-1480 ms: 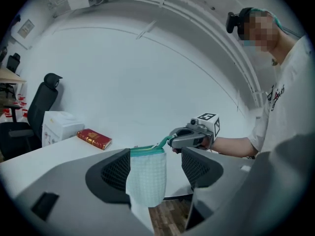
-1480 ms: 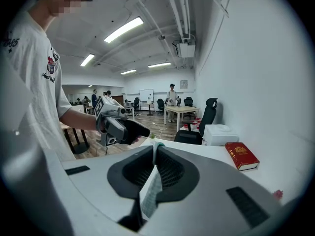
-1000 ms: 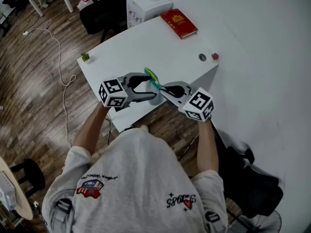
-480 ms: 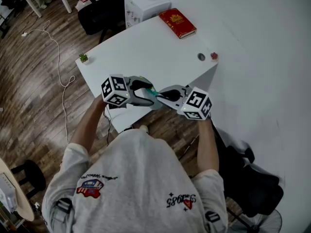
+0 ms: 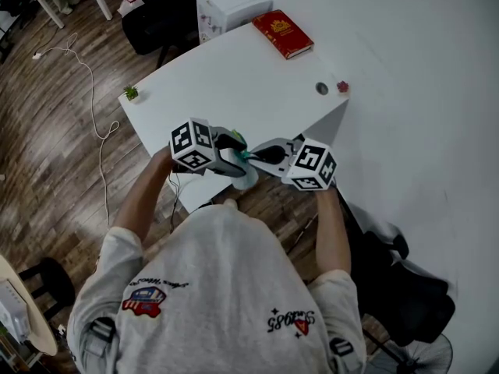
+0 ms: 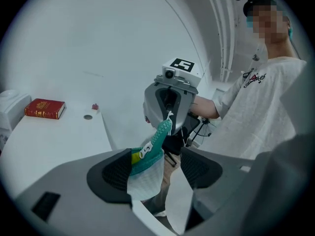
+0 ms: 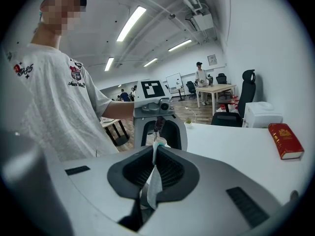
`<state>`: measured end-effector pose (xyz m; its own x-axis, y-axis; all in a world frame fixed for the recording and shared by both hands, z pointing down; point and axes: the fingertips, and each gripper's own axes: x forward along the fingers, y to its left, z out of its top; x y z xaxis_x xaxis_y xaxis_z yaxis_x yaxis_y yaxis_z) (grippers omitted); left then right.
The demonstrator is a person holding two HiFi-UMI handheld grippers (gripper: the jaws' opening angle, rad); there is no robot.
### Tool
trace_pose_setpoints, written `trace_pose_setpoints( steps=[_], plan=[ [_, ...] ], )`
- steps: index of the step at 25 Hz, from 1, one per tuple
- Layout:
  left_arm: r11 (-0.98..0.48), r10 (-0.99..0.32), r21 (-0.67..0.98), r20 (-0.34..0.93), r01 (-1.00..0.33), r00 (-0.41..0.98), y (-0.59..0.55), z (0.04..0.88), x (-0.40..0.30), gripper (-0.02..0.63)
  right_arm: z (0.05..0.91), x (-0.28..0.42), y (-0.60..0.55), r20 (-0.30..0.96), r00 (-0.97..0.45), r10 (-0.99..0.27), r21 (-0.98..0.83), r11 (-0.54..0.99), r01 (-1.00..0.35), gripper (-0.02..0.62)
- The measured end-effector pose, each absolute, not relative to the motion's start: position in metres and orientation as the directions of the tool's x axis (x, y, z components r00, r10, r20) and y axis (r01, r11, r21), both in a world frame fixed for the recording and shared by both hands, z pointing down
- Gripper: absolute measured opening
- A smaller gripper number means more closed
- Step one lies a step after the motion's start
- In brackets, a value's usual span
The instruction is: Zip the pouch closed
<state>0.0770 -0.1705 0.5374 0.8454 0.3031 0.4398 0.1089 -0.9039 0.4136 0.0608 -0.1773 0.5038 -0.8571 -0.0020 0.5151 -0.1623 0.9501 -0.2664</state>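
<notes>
A white mesh pouch (image 5: pixel 247 176) with a teal zipper band hangs in the air just off the table's front edge, between my two grippers. My right gripper (image 5: pixel 253 156) is shut on one end of it; thin white fabric (image 7: pixel 151 188) is pinched flat between its pads. My left gripper (image 5: pixel 238 156) faces it, jaws apart around the pouch's other corner (image 6: pixel 147 178). The teal band and a white zipper slider (image 6: pixel 142 151) lie against the left pad, and a gap shows on the other side. The band runs up to the right gripper (image 6: pixel 168 116).
The white table (image 5: pixel 234 76) carries a red book (image 5: pixel 282 34), a white box (image 5: pixel 230 2), a tiny plant (image 5: pixel 130 93), a round hole (image 5: pixel 322 89) and a small red thing (image 5: pixel 342 87). A black chair (image 5: pixel 405 294) stands at the lower right.
Both grippers have sunk toward the table's front edge. The left one has tipped downward and closed in on the right one, so the pouch now sits between its jaws.
</notes>
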Motion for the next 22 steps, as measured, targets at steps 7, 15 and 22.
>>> trace_pose_setpoints(
  steps=[7,15,22],
  plan=[
    [-0.890,0.337,0.439,0.457,0.121,0.823,-0.166,0.543,0.072,0.261,0.512,0.068,-0.176,0.528,-0.849,-0.001,-0.280,0.944,-0.176,0.018],
    [-0.896,0.280,0.436,0.409,0.083,0.869,-0.173,0.538,0.069,0.198,0.512,0.072,-0.174,0.527,-0.850,-0.018,-0.278,0.941,-0.193,0.018],
    [-0.903,0.171,0.430,0.335,0.011,0.927,-0.186,0.534,0.069,0.184,0.513,0.076,-0.179,0.524,-0.850,-0.060,-0.262,0.938,-0.227,0.018]
  ],
)
